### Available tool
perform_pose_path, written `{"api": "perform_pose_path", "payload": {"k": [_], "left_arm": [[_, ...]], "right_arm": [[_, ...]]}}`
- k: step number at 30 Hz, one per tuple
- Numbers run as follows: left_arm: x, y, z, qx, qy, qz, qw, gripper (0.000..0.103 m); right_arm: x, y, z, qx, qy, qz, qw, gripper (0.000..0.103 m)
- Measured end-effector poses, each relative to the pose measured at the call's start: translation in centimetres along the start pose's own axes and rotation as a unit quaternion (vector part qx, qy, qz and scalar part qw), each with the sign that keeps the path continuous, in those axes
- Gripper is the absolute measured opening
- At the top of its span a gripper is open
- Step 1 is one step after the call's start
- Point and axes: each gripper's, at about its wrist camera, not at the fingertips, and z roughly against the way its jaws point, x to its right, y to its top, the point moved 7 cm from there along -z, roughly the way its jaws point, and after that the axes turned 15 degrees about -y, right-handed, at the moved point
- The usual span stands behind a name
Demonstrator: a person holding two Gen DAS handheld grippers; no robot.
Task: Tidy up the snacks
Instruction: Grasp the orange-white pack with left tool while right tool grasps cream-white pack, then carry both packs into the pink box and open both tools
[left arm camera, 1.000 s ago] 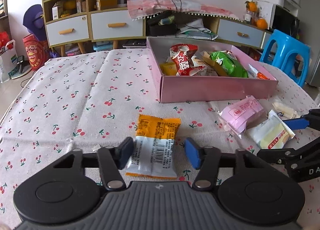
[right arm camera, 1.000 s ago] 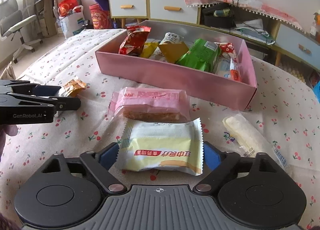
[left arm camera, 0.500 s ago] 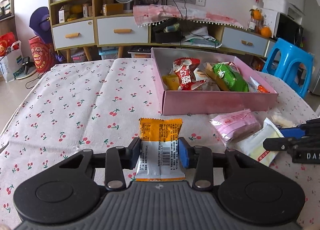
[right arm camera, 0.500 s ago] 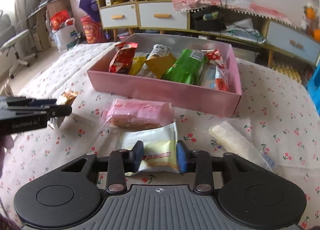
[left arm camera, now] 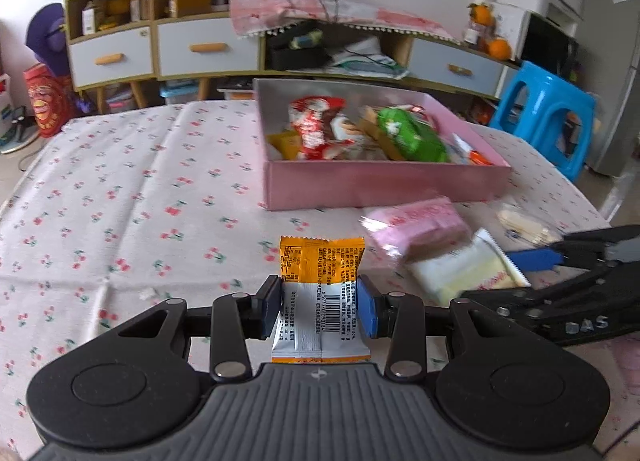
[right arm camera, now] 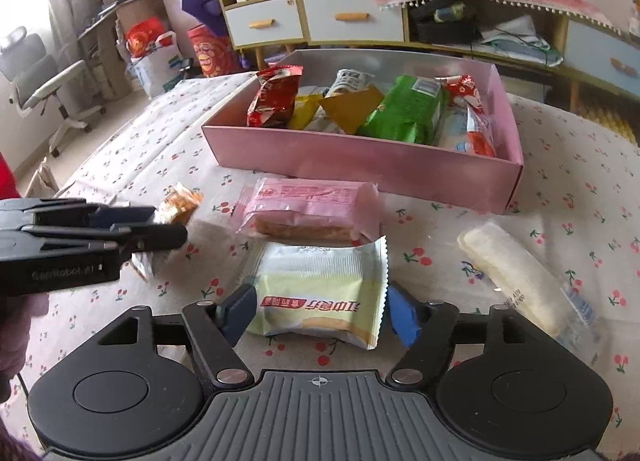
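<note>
Cherry-print tablecloth (left arm camera: 120,189) bears a pink box (left arm camera: 384,185) before drawers (left arm camera: 112,57).

White walls, wooden drawer cabinet (left arm camera: 160,49), blue stool (left arm camera: 548,113) — office chair (right arm camera: 44,81) by bright window.

Cherry-print tablecloth (right arm camera: 560,181) carries pink box (right arm camera: 360,157) and loose snack packets (right arm camera: 312,213).

Left gripper (left arm camera: 319,311) clamped on orange-and-white packet (left arm camera: 321,293), pads pressing both side edges; packet lies flat on cherry-print cloth (left arm camera: 120,201). Pink box (left arm camera: 380,185) beyond, holding red, yellow and green snack bags. Pink packet (left arm camera: 420,223) in front of the box; cream packet (left arm camera: 464,269) just beside it, nearer. Right gripper (left arm camera: 560,273) enters from the right edge, blue pad at the cream packet's serrated end. Contact there unclear.
</note>
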Motion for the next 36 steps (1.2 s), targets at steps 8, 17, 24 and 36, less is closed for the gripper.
{"api": "perform_pose_path", "payload": {"k": [8,17,24,36], "left_arm": [[3.0,-1.3,-1.4,-0.040,-0.042,-0.046,0.9973,0.037],[3.8,-1.8,-1.5,-0.045,-0.035,-0.076,0.9955,0.037],[3.8,-1.7,-1.5,-0.046,-0.036,-0.075,0.9955,0.036],[3.6,-0.1,-0.3,-0.021,-0.031,-0.061,0.9974,0.036]], "right_arm": [[1.3,0.3,0.1,-0.017,0.049,-0.071,0.996,0.060],[0.5,0.8,0.8,-0.057,0.146,-0.143,0.977,0.023],[0.1,0.8,0.6,-0.055,0.122,-0.135,0.982,0.013],[1.1,1.8,1.8,-0.036,0.109,-0.148,0.982,0.013]]}}
